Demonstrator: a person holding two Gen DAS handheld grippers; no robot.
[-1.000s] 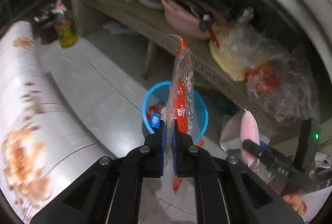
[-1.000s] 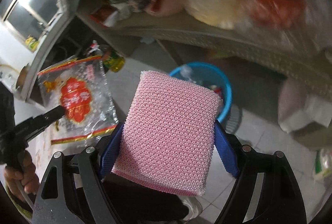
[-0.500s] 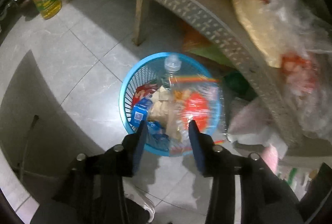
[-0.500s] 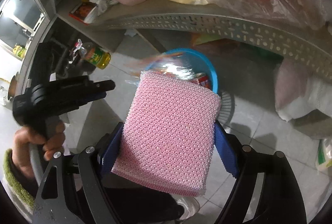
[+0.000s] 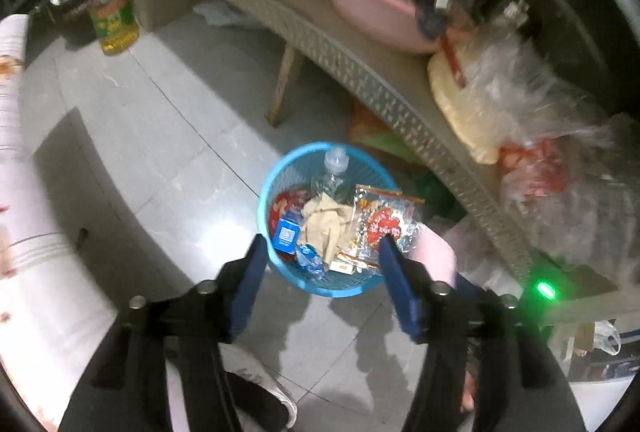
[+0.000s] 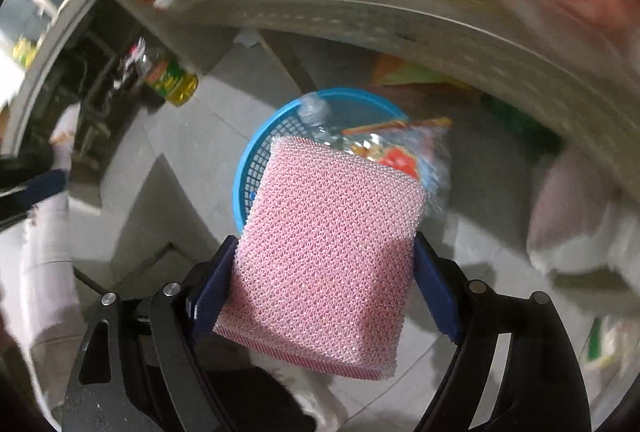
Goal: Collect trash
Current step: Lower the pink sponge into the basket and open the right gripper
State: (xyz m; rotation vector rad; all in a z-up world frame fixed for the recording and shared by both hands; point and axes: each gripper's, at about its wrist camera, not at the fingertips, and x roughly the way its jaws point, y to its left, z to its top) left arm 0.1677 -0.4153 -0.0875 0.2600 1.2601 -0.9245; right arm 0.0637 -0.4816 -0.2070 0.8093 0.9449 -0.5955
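A blue mesh basket (image 5: pixel 280 268) stands on the tiled floor, holding a plastic bottle (image 5: pixel 334 164), crumpled paper and small packets. A clear snack wrapper with a red label (image 5: pixel 384 224) lies in it at the right rim. My left gripper (image 5: pixel 322 248) hangs above the basket, its jaws opening with nothing between them. In the right wrist view my right gripper (image 6: pixel 326 244) grips a pink mesh sponge (image 6: pixel 332 256) above the basket (image 6: pixel 248 168). Its jaws are easing open, but both pads still touch the sponge, which hides most of the basket; the wrapper (image 6: pixel 400 152) shows past it.
A wicker shelf (image 5: pixel 360 72) curves over the basket, carrying a pink basin (image 5: pixel 372 16), dishes and plastic bags (image 5: pixel 540 136). An oil bottle (image 5: pixel 114 20) stands on the floor at far left. A white shoe (image 5: pixel 260 384) shows below the left gripper.
The left gripper let go of the snack wrapper, which dropped into the basket, and its jaws spread wider. The right gripper sank toward the basket with the sponge.
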